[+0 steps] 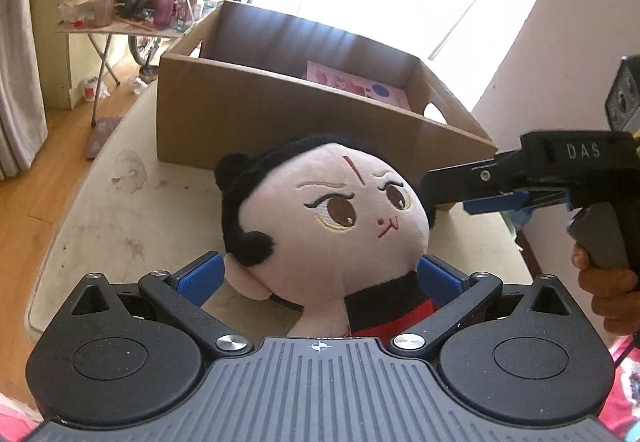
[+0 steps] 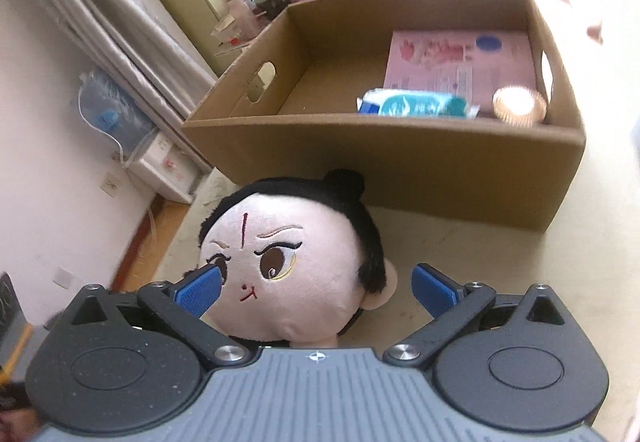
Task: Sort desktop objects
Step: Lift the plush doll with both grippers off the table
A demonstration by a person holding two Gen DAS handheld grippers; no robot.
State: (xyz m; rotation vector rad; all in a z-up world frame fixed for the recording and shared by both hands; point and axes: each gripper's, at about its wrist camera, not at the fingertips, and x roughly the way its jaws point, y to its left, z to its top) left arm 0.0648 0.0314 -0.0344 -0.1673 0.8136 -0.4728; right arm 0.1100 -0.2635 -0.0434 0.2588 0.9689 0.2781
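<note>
— Cardboard first: through the left wrist view, where does the box (image 1: 256, 113) stand?
— On the pale surface (image 1: 120, 209), behind the plush doll (image 1: 332, 217), which lies face up in front of it. A pink sheet (image 1: 356, 83) lies inside.
— And the left tongs (image 1: 316, 276)?
— Spread wide, blue pads either side of the doll's neck; whether they touch it I cannot tell. The right tongs (image 1: 456, 197) reach in from the right, near the doll's head, held by a hand (image 1: 608, 282).
— From the right wrist view?
— Right tongs (image 2: 316, 290) released and gaping; the left pad overlaps the doll's (image 2: 296, 274) cheek. The box (image 2: 400, 161) holds a pink sheet (image 2: 460, 65), a teal packet (image 2: 416, 105) and a round lid (image 2: 518, 105).
</note>
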